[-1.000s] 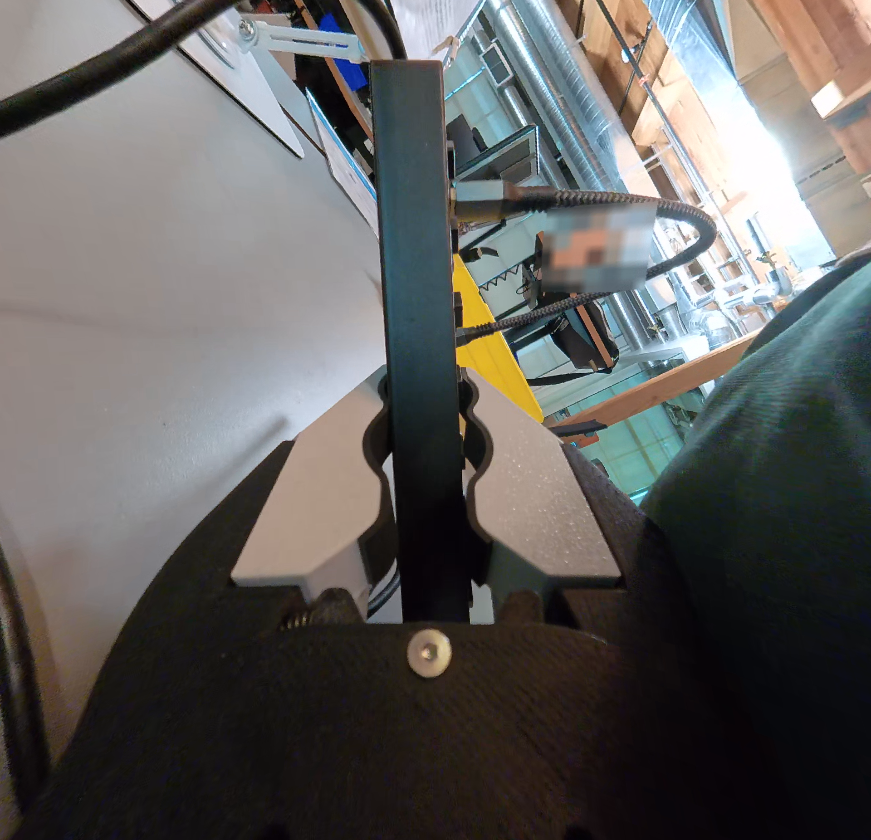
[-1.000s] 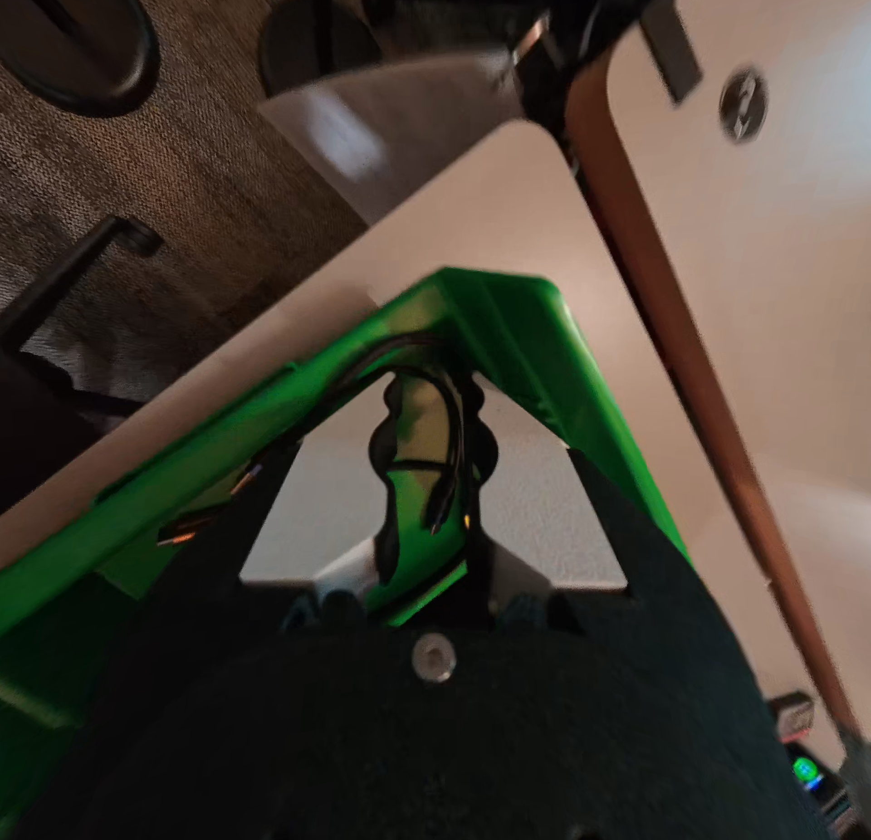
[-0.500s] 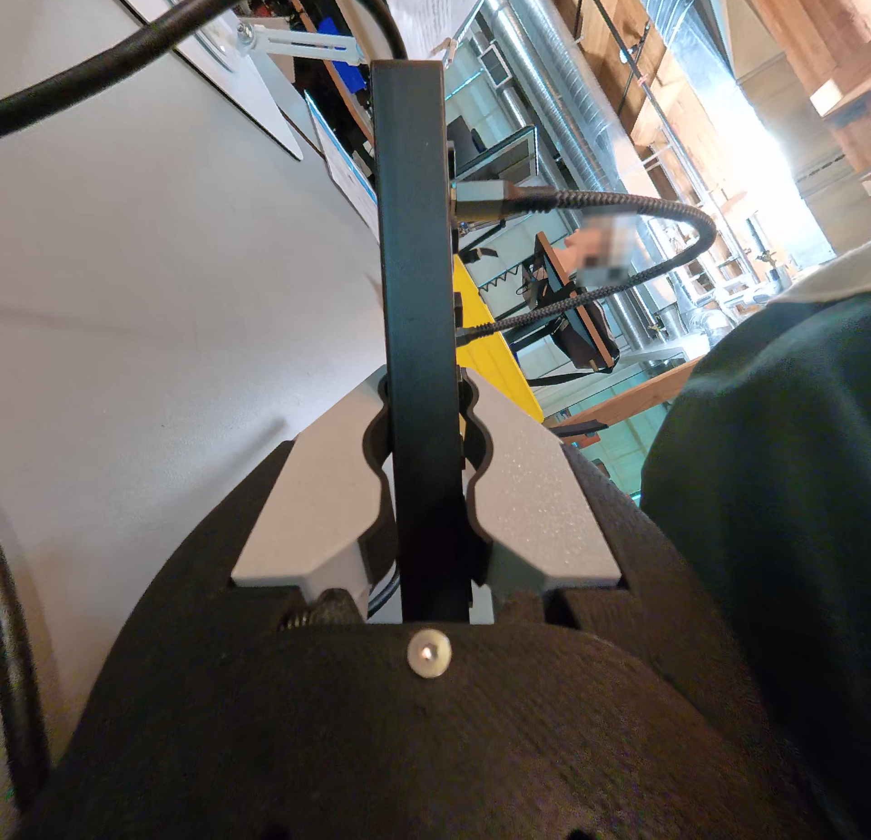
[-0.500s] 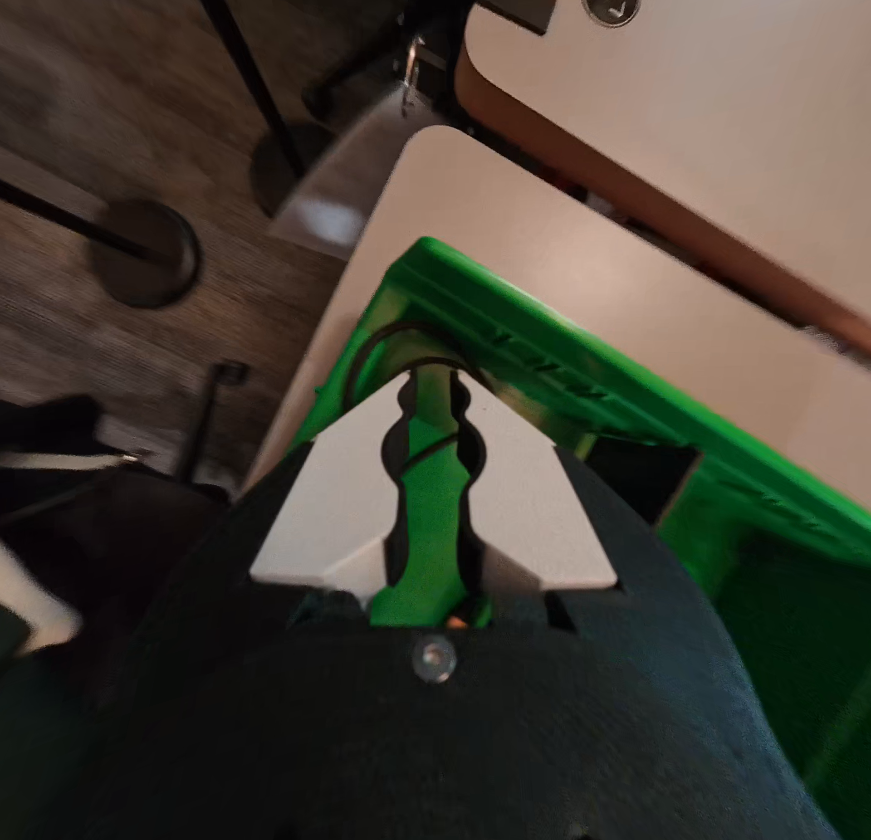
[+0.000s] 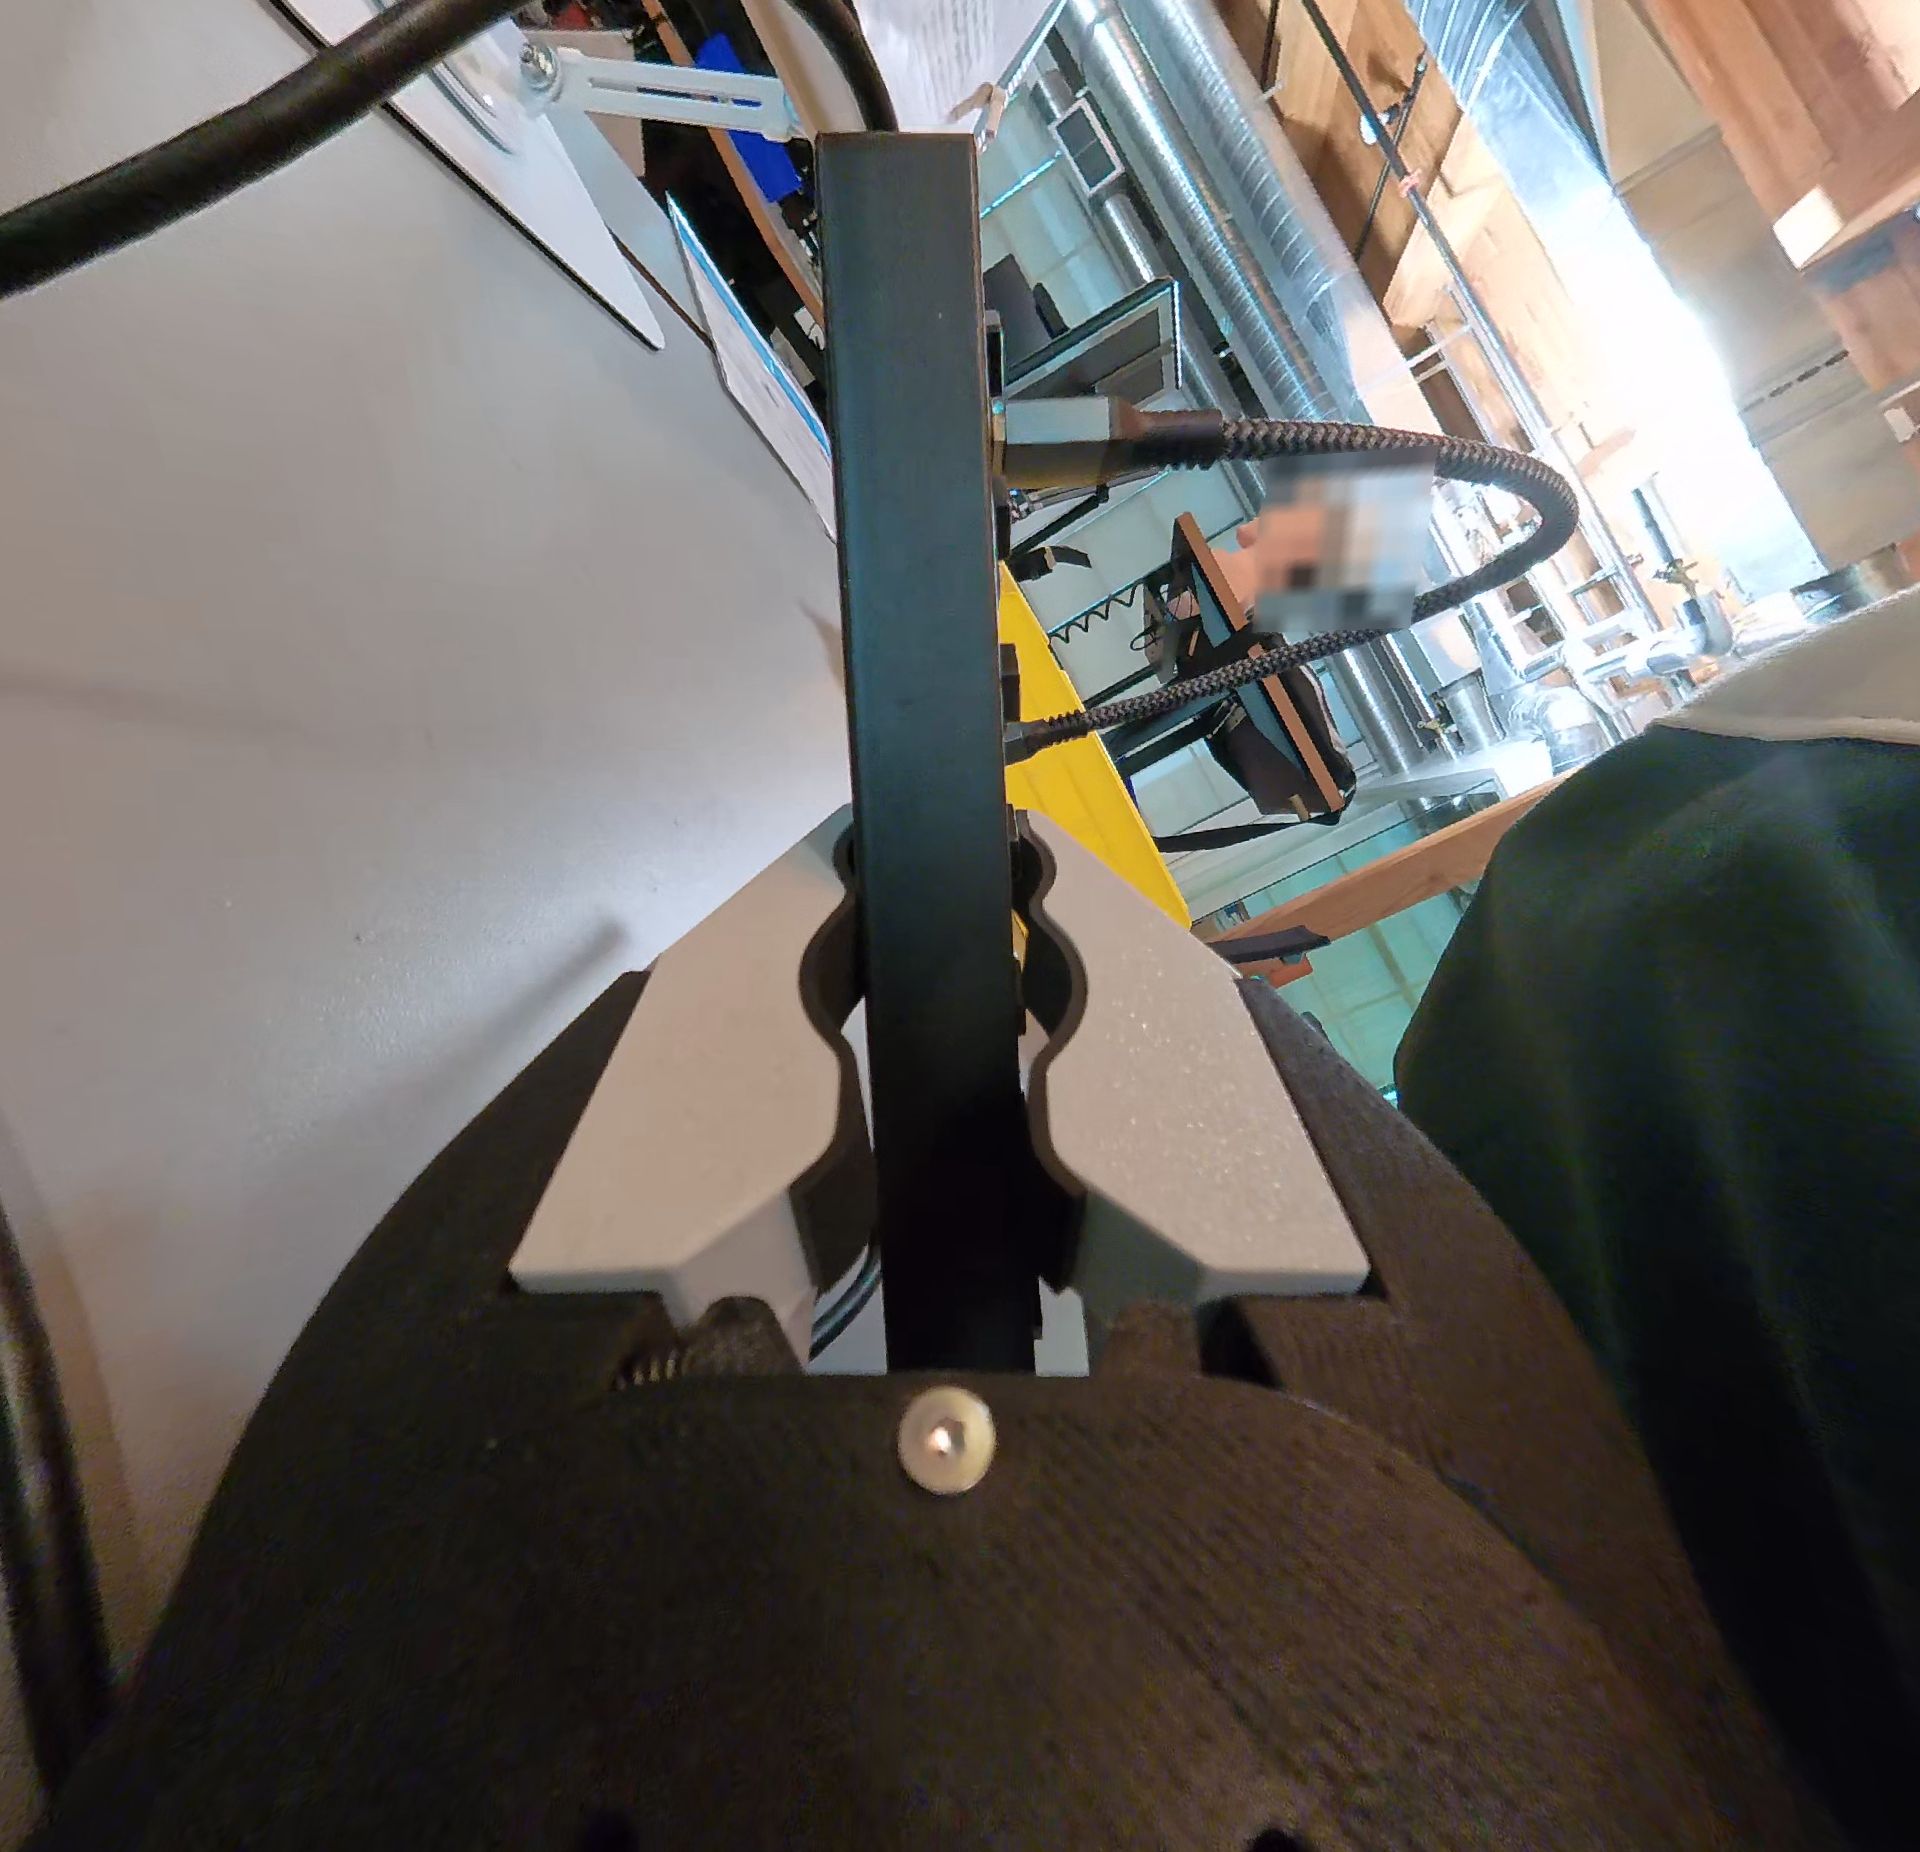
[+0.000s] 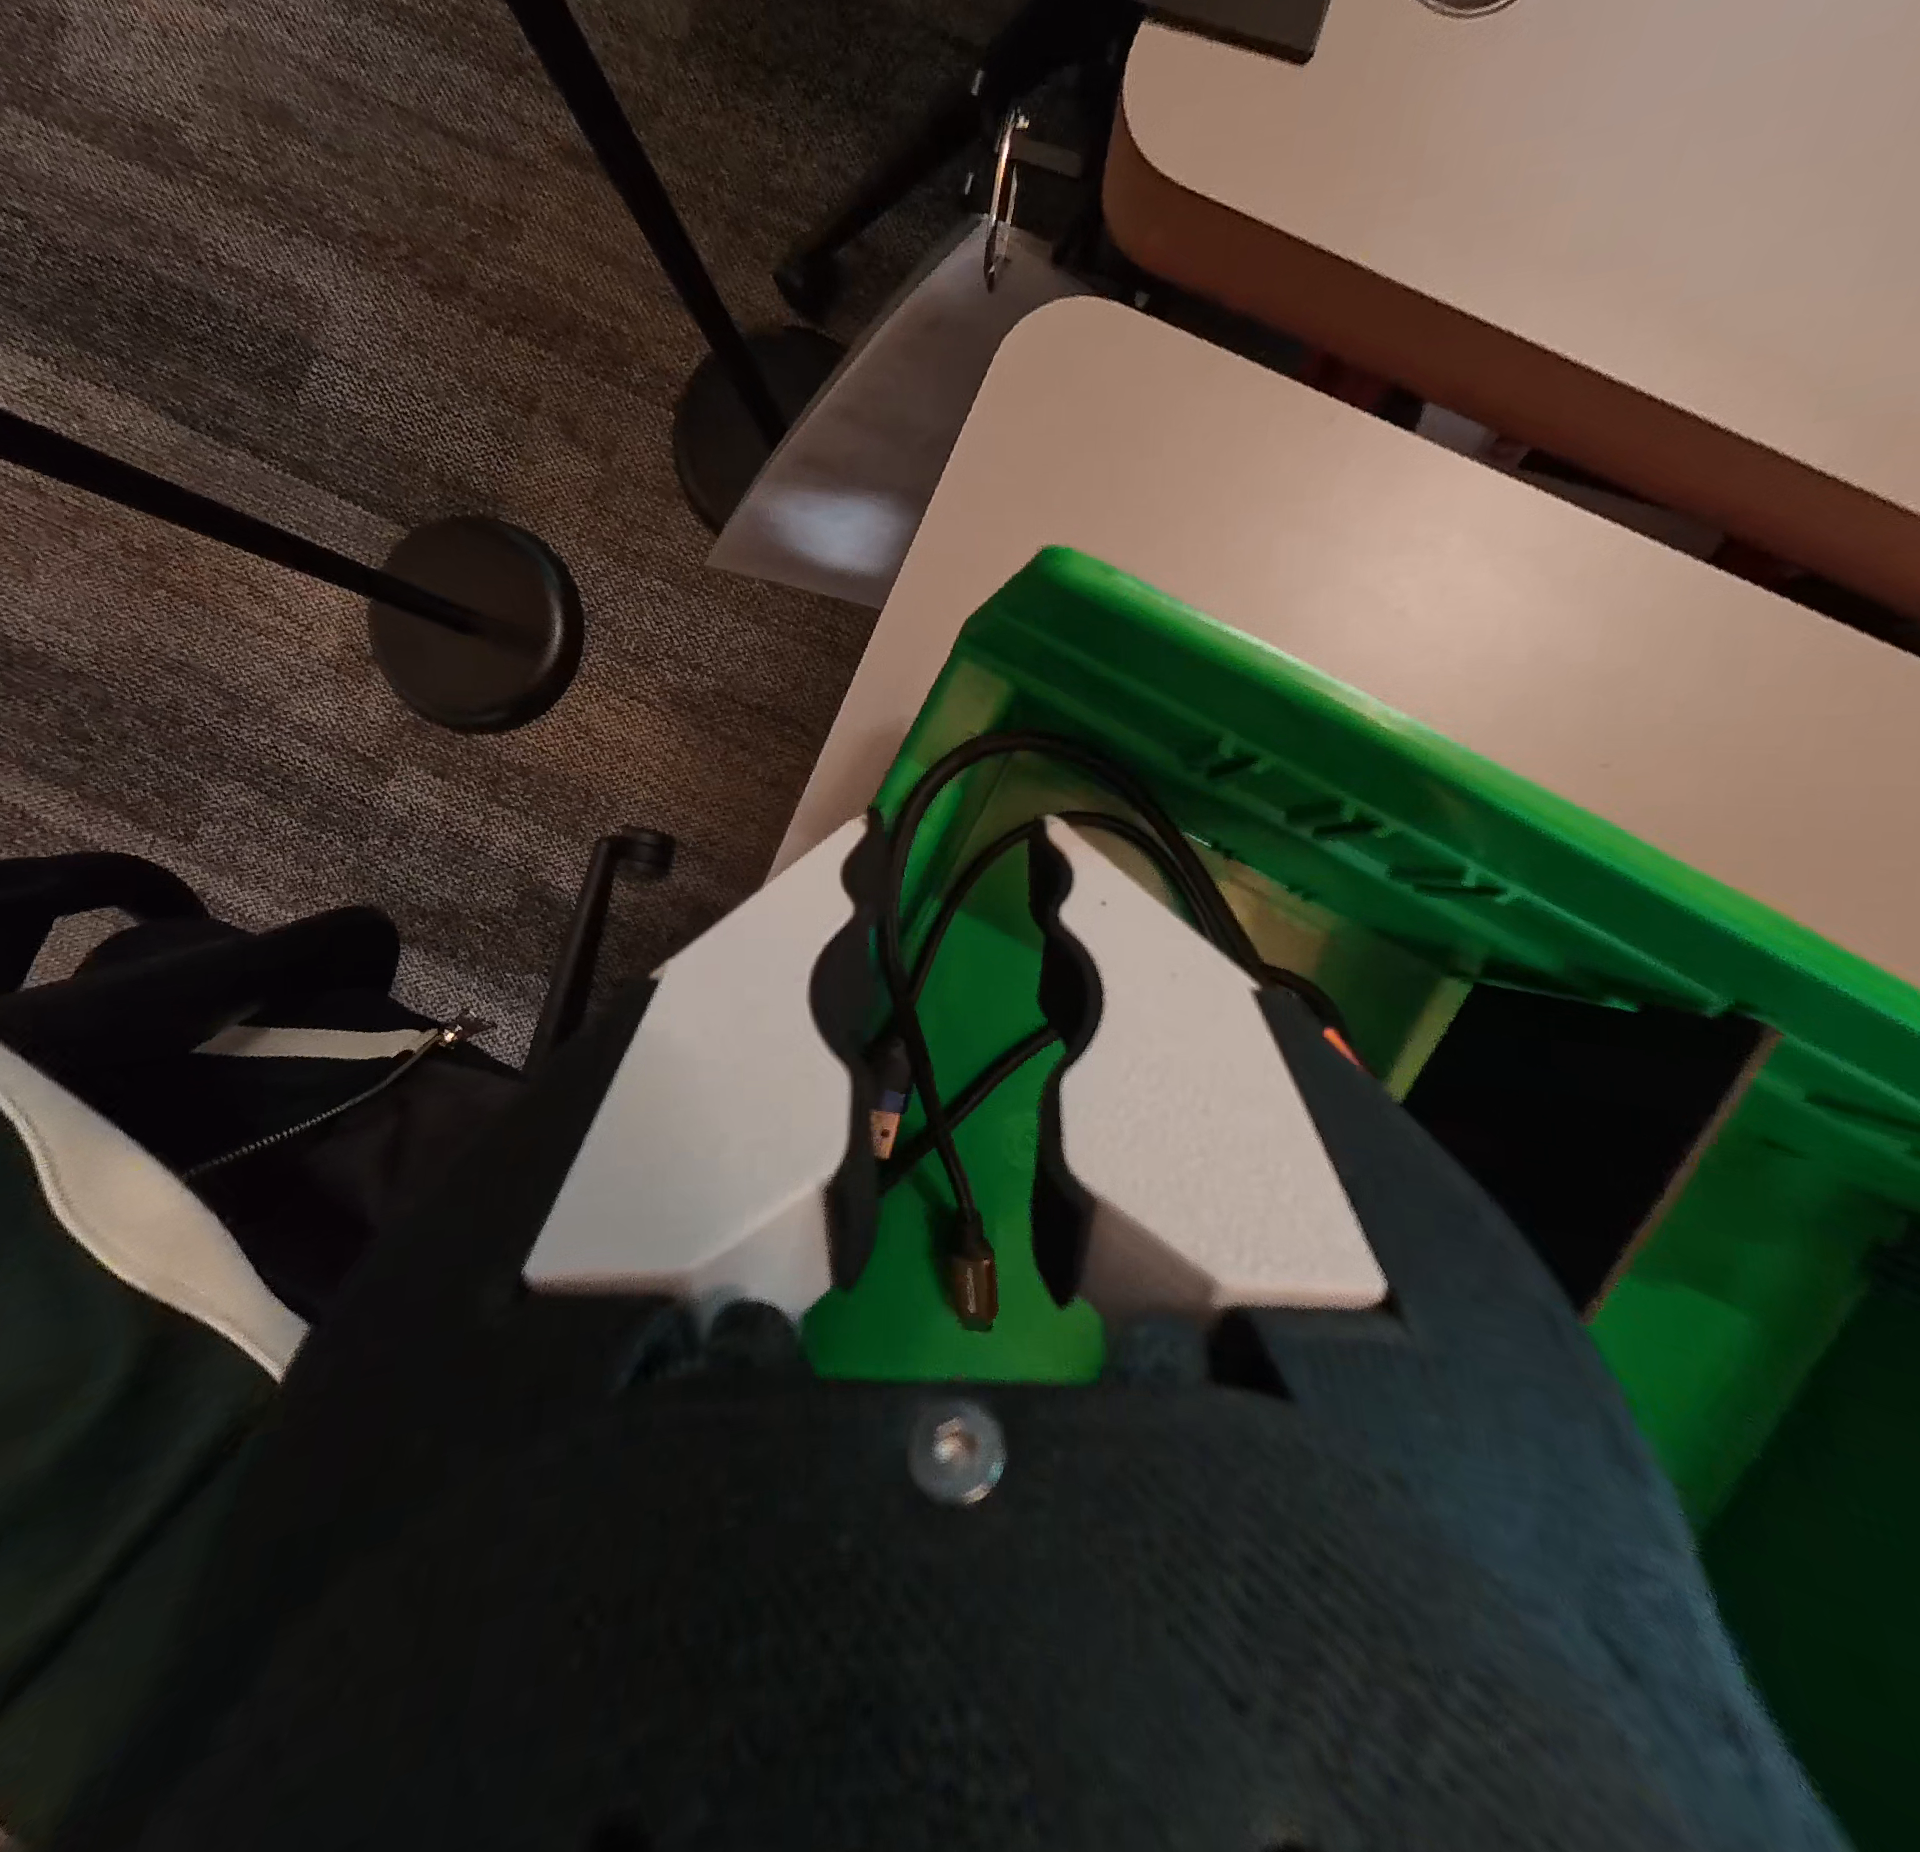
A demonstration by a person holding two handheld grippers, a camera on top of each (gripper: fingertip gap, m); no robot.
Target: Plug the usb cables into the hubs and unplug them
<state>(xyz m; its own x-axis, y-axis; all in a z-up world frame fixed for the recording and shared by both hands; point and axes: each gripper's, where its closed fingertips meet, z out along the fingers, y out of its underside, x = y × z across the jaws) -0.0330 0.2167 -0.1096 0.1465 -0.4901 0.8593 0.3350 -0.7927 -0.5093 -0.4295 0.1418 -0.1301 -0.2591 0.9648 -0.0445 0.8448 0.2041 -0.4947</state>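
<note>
In the left wrist view my left gripper (image 5: 935, 836) is shut on a black USB hub (image 5: 904, 452), held edge-on and upright. A braided cable (image 5: 1455, 452) loops off the hub's right side. Its grey metal plug (image 5: 1060, 441) sits in an upper port and its other end (image 5: 1034, 737) meets the hub lower down. The hub's thick black lead (image 5: 312, 88) runs off to the left. In the right wrist view my right gripper (image 6: 951, 836) is open and empty above a green bin (image 6: 1351, 763). Loose black USB cables (image 6: 935, 971) with a dark plug (image 6: 971, 1272) lie in its corner.
The bin stands at the corner of a white table (image 6: 1247, 514), with a second table (image 6: 1558, 140) behind it. Carpet, black stand bases (image 6: 473, 623) and a black bag (image 6: 260, 1023) are to the left. A dark-clothed person (image 5: 1662, 1179) is close on the right of the hub.
My right gripper has swung across the green bin and now looks down into its corner at the loose cables. My left gripper still holds the hub in place.
</note>
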